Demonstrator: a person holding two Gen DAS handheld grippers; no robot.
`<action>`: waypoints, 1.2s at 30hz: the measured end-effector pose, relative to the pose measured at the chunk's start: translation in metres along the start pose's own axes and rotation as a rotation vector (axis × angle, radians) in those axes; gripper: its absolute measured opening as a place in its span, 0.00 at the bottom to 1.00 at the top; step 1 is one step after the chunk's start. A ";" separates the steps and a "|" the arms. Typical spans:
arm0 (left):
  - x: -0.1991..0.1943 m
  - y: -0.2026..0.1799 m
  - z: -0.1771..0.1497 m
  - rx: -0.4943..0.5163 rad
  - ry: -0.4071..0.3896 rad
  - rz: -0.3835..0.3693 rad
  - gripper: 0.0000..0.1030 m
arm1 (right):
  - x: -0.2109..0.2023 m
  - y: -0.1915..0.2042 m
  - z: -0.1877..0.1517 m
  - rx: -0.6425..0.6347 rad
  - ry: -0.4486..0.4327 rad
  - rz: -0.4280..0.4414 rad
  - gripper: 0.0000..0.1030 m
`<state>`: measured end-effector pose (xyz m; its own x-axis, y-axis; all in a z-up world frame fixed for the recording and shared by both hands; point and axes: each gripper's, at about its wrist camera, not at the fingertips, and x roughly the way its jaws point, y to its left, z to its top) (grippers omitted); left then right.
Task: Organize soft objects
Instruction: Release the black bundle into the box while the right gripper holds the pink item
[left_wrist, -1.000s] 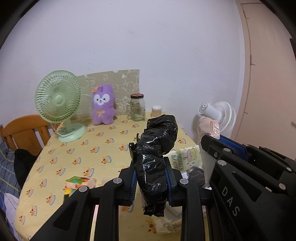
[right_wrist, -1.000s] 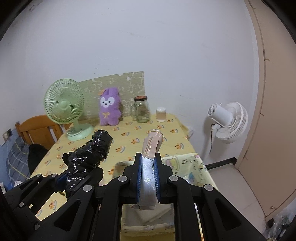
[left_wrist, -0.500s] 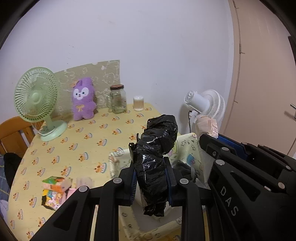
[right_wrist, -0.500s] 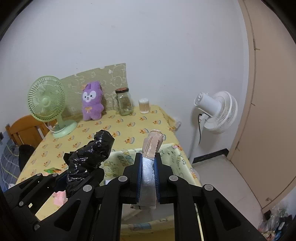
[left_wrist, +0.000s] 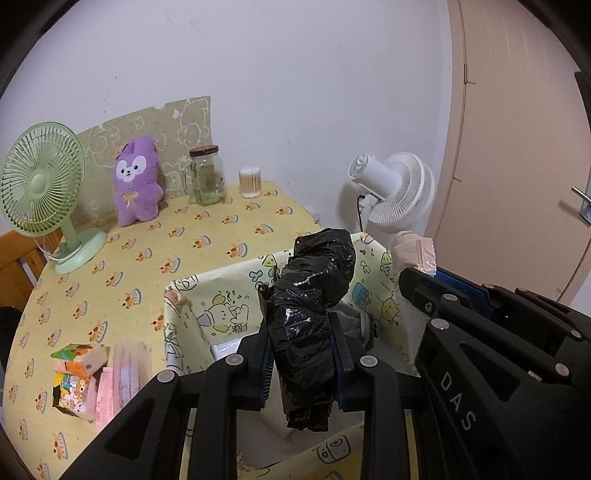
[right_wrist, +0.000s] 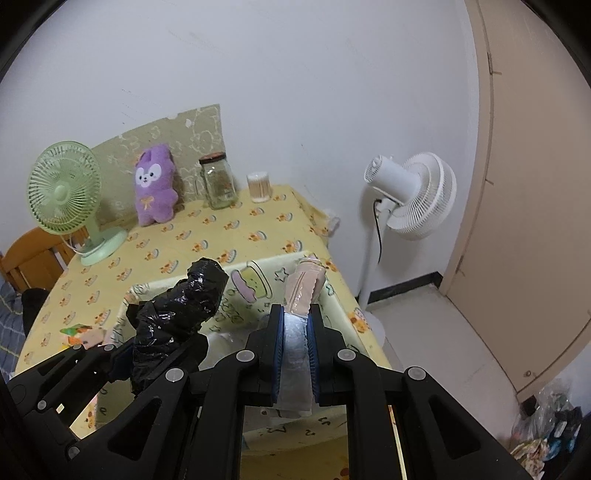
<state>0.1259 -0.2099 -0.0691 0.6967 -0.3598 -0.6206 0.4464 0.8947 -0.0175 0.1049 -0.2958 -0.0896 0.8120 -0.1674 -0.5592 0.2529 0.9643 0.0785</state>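
My left gripper (left_wrist: 301, 354) is shut on a crumpled black plastic bag roll (left_wrist: 310, 295), which also shows at the left of the right wrist view as the black roll (right_wrist: 181, 306). My right gripper (right_wrist: 295, 347) is shut on a clear packet with a pale pink soft item (right_wrist: 304, 288) sticking out past its tips; the same pink packet (left_wrist: 413, 251) appears at the right in the left wrist view. Both hang over a yellow cartoon-print fabric box (left_wrist: 192, 295), whose far wall (right_wrist: 255, 280) faces me. Something white and something dark lie inside it.
A purple plush (left_wrist: 136, 184), a glass jar (left_wrist: 207, 175), a cotton-swab cup (left_wrist: 250, 182) and a green desk fan (left_wrist: 40, 184) stand along the wall. Small colourful packs (left_wrist: 85, 373) lie left of the box. A white floor fan (right_wrist: 410, 195) and a door stand to the right.
Both grippers have swung right and dropped, keeping their loads. The fabric box has come from below the fingers into full view under them, and the fan and plush have slid left.
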 end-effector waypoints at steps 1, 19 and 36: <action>0.001 0.000 0.000 0.002 0.004 -0.002 0.25 | 0.001 0.000 0.000 0.002 0.005 -0.001 0.15; 0.012 0.003 -0.003 0.070 0.089 0.036 0.71 | 0.022 0.000 -0.009 0.058 0.069 0.078 0.14; 0.026 0.016 0.004 0.075 0.134 0.059 0.78 | 0.046 0.013 0.000 0.070 0.084 0.154 0.14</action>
<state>0.1534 -0.2062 -0.0818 0.6439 -0.2645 -0.7179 0.4514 0.8890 0.0773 0.1459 -0.2915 -0.1143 0.7980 0.0020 -0.6026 0.1669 0.9601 0.2243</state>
